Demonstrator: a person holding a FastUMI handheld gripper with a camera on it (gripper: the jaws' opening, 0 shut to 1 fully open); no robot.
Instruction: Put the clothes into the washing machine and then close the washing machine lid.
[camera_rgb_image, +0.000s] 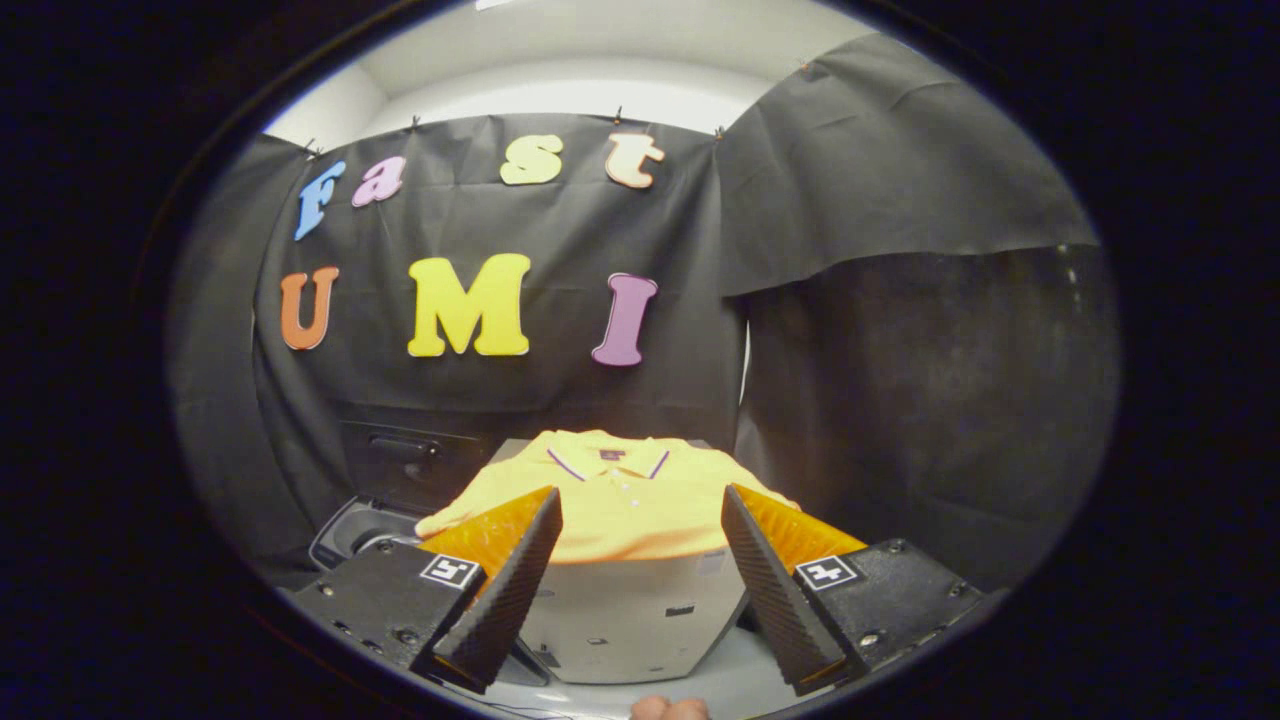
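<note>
The tongs (640, 520) are spread wide, holding nothing. Just ahead of their tips, a folded yellow shirt (610, 500) lies flat on a pale box (630, 620), collar pointing away toward the wall and sleeves spread sideways, so its long axis runs left to right. The collar has dark trim. Left of the box is the dark washer (365, 525), lid (410, 460) raised.

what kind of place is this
Likely a staged recording booth, not a home: black cloth walls, a yellow polo shirt laid on a pale box, an open washing machine beside it. The hand-held gripper is open.
</note>
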